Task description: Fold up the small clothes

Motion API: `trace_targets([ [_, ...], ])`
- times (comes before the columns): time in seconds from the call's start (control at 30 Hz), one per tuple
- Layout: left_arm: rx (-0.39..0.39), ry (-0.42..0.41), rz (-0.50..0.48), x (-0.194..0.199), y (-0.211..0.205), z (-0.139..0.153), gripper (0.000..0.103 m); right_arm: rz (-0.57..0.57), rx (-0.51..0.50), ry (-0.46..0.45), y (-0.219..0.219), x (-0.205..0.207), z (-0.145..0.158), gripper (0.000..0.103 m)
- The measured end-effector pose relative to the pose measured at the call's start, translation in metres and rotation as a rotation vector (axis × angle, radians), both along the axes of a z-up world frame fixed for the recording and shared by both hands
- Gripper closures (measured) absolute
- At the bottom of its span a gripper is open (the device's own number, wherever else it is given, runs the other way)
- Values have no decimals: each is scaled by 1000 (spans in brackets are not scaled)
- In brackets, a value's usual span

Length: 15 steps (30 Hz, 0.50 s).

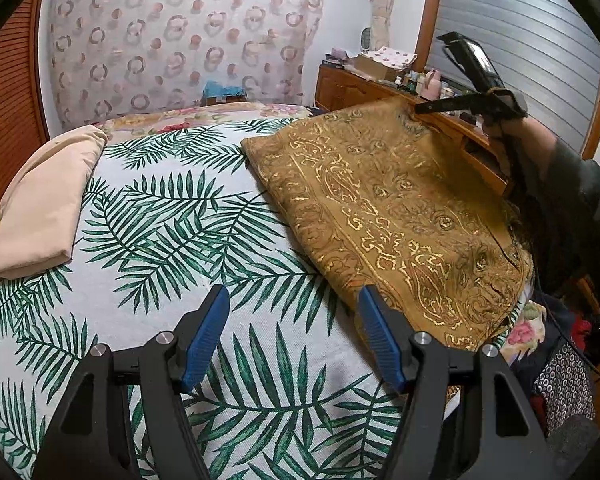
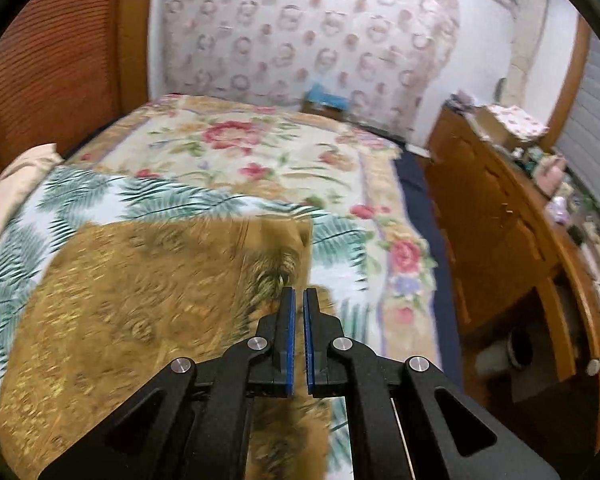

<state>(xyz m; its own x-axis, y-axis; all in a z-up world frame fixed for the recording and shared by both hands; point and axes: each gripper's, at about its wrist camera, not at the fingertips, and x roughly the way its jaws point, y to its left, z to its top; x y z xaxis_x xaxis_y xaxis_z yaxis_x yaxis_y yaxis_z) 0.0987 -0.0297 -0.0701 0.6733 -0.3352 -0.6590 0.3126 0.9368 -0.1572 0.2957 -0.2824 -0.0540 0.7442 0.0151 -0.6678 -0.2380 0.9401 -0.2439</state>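
Note:
A golden-brown patterned cloth [image 1: 380, 208] lies on the right half of the palm-leaf bed sheet [image 1: 180, 220]. Its far right corner is lifted off the bed, and my right gripper [image 1: 420, 110] is shut on that corner. The right wrist view is blurred; there the right gripper [image 2: 299, 292] has its blue pads nearly together, with the cloth [image 2: 140, 300] running up beneath them. My left gripper [image 1: 293, 292] hangs open over the sheet. Its right finger is close beside the cloth's near edge, and nothing lies between its pads.
A folded beige cloth [image 1: 44, 200] rests at the sheet's left edge. A floral blanket [image 2: 280, 152] covers the far part of the bed. A wooden dresser [image 2: 500, 220] crowded with small items runs along the right. A person's sleeved arm [image 1: 572, 184] holds the right gripper.

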Motion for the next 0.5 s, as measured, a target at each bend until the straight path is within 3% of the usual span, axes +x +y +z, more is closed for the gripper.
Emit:
trace_targets([
  [0.17, 3, 5, -9, -1, -3, -1, 35, -63, 80, 8, 4, 13, 2, 99],
  [0.3, 3, 5, -14, 0, -4, -3, 35, -19, 135, 8, -1, -2, 7, 96],
  [0.43, -2, 5, -20, 0, -7, -3, 35, 51, 167, -6, -4, -39, 10, 60],
  [0.5, -3, 3, -28, -1, -9, -3, 35, 90, 194, -13, -6, -66, 11, 60],
])
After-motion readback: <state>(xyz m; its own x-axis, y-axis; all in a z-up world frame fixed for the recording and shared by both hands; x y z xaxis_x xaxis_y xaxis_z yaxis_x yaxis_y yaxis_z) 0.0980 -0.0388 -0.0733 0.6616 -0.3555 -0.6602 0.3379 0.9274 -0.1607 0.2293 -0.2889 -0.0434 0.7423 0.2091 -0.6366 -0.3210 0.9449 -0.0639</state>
